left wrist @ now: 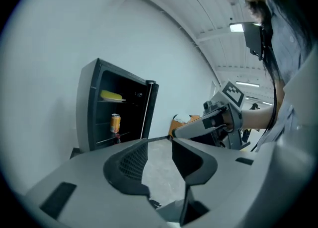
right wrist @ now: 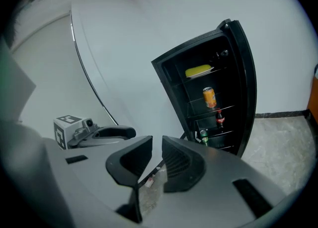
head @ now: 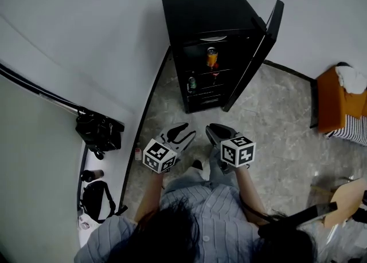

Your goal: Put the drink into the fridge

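A black mini fridge (head: pixel 206 15) stands against the wall with its door (head: pixel 261 50) swung open to the right. On its shelves stand an orange can (head: pixel 211 57), a red-capped bottle (head: pixel 215 75) and a green can (head: pixel 192 82). The right gripper view shows the orange can (right wrist: pixel 209 97), the bottle (right wrist: pixel 219 118), the green can (right wrist: pixel 202 136) and a yellow item (right wrist: pixel 198 70) on the top shelf. My left gripper (head: pixel 182 132) and right gripper (head: pixel 213 132) are held side by side well short of the fridge. The left gripper (left wrist: pixel 160 145) is partly open and empty. A narrow gap shows in the empty right gripper (right wrist: pixel 157 142).
An orange seat (head: pixel 338 104) with cloth on it stands at the right. Dark bags (head: pixel 100 131) lie beyond the curved wall at the left. A small bottle (head: pixel 137 153) sits on the floor by the wall. A wooden chair (head: pixel 344 199) is at the lower right.
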{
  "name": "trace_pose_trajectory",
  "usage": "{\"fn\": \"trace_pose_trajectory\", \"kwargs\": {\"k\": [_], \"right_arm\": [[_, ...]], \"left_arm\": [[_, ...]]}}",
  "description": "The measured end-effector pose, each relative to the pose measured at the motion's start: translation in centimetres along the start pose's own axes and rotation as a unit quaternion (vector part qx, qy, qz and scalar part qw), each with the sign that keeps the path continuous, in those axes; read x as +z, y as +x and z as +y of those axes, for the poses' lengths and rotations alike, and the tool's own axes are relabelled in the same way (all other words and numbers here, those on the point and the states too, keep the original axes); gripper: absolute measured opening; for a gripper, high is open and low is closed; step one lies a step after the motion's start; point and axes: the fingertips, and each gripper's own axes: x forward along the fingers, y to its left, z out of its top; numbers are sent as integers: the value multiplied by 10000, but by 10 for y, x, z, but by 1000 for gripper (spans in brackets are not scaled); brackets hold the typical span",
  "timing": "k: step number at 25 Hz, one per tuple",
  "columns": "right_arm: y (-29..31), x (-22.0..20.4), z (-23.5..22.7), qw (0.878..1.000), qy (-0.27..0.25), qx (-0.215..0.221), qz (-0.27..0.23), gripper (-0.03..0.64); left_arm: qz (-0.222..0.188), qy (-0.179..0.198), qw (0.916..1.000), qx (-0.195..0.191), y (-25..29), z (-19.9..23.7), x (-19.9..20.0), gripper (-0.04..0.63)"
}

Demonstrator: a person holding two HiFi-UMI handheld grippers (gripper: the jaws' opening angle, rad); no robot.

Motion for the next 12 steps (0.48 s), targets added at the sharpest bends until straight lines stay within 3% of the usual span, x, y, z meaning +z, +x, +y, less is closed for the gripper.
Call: {"fn": "trace_pose_trajectory", "kwargs": {"k": [12], "right_arm": [[-24,-28,22,9993,-130,-52,335,71]], "left_arm": [[-74,-438,9989,135,-34,-17,-28,137]]}}
